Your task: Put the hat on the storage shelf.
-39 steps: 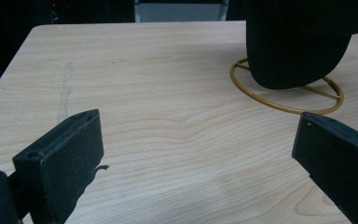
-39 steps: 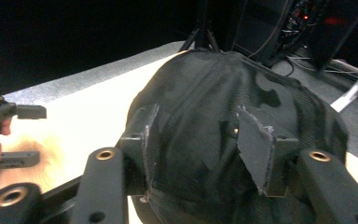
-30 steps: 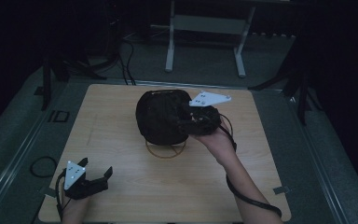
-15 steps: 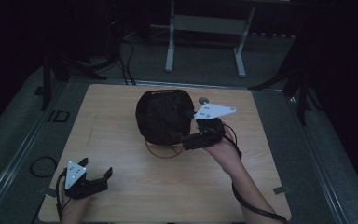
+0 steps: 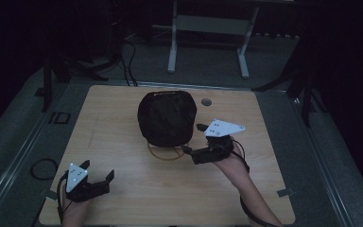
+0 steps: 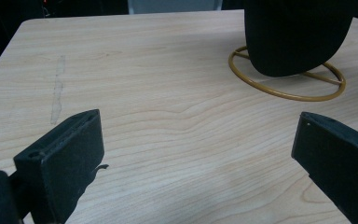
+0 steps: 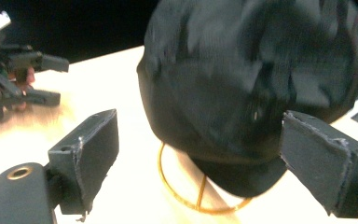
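A black cap (image 5: 166, 118) sits on a gold wire stand (image 5: 166, 152) near the middle of the tabletop (image 5: 123, 189), slightly toward the far edge. The stand's ring base rests flat on the wood and shows below the cap's near rim. In the right gripper view the cap is slightly blurred; its brim hangs over the ring on the near side.

Right hand-held gripper (image 5: 192, 138): positioned just beside the cap on its right, toward the near side, pointing at the cap and stand. Its jaws have just been opening and now stand wide apart. In the right gripper view the two black jaws flank the lower part of the cap (image 7: 256, 93) and the stand (image 7: 200, 198), but neither pad presses on either. Nothing is held. The grey three-cornered plate (image 5: 223, 128) on top of this hand-held gripper faces upward.

Left hand-held gripper (image 5: 97, 172): low over the near left corner of the tabletop, well apart from the cap. Its jaws are wide open with only bare wood between them, as the left gripper view confirms; nothing is held. That view shows the stand (image 6: 286, 79) and the cap's lower part (image 6: 293, 37) farther off, toward the upper right.

A small round grommet (image 5: 206, 101) is set in the tabletop near the far edge, right of the cap. A faint pale streak (image 6: 57, 91) marks the wood toward the left edge.
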Demonstrator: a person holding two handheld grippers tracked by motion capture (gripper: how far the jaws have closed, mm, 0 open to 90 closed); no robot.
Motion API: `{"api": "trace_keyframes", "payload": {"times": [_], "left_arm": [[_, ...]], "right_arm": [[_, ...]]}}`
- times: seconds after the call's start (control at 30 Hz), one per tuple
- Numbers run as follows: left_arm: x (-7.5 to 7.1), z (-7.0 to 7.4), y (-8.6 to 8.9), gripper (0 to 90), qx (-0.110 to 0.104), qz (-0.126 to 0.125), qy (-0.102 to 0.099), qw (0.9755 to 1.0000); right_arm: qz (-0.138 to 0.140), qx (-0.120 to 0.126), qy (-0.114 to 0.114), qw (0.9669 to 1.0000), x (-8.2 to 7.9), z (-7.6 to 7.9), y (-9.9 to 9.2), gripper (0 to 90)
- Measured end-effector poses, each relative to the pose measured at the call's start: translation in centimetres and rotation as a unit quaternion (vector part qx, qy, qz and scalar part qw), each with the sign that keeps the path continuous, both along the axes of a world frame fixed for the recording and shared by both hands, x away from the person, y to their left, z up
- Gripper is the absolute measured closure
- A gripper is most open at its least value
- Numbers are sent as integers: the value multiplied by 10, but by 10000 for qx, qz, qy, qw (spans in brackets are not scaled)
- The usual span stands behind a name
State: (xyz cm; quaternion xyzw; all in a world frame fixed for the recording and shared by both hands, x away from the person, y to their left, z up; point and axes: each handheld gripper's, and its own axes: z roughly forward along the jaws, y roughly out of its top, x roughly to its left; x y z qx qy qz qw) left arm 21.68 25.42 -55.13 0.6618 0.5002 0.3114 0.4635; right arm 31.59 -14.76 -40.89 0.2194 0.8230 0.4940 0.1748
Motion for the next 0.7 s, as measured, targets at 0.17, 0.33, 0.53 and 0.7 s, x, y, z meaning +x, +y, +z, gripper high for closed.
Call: {"api": "trace_keyframes", "payload": {"times": [0.17, 0.33, 0.53, 0.7], "left_arm": [[0, -1, -1, 29, -39, -75, 20, 10000], [0, -1, -2, 29, -8, -80, 26, 10000], [0, -1, -1, 29, -19, -99, 38, 9999], [1, -1, -2, 29, -3, -116, 39, 9999]], "right_arm": [[-32, -2, 96, 9999, -2, -16, -8, 120], [-78, -67, 208, 9997, -2, -32, -16, 120], [-162, -127, 321, 9993, -1, -52, -26, 121], [-209, -190, 351, 9990, 0, -64, -32, 121]]}}
